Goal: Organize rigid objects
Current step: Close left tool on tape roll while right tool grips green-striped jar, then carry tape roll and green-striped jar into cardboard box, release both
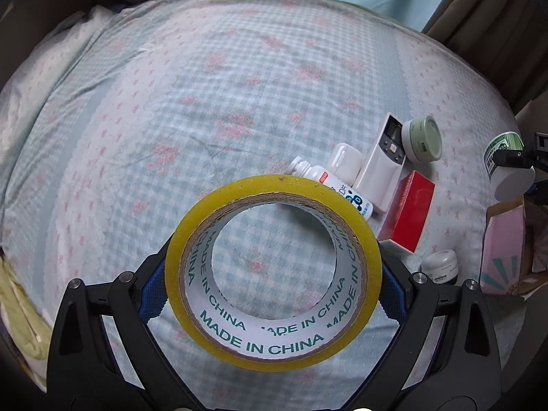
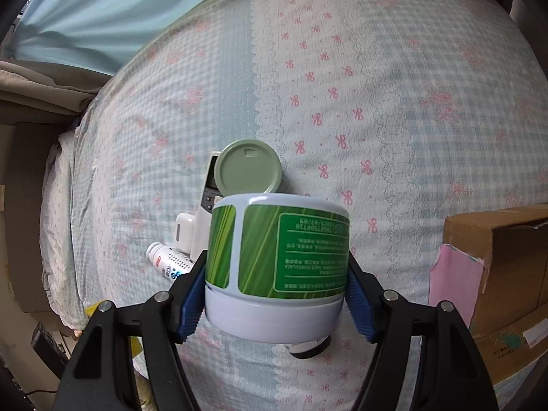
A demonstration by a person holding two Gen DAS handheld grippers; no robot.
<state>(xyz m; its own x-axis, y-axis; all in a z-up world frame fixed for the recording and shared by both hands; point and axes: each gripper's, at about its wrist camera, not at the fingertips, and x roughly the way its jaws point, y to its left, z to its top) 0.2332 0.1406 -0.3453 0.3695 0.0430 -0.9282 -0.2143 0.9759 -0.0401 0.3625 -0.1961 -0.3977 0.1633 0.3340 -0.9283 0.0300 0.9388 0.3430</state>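
Your left gripper holds a roll of tape, its blue-padded fingers pressed against the roll's outer sides. The roll is yellowish and see-through at the edge, with a brown cardboard core and a white inner face printed "MADE IN CHINA" in green. It is raised above the bed, which wears a pale blue checked sheet with pink bows.

Beyond the roll, to its right, a cluster lies on the bed: a small white bottle on its side, a white earbud case just behind it, a white remote control lying lengthwise beside them, and a red box touching the remote's near end. A jar with a sage green lid lies on its side at the remote's far end. A small white jar with a dark base sits near the red box's near corner.

Your right gripper holds a round white tub with a green label, the fingers closed on its sides near the broad white cap, which points toward the camera. The label's print reads upside down. The left view shows this tub well to the right of the cluster, off the sheet.

A cardboard box with a pink panel stands on the bed at the far right.
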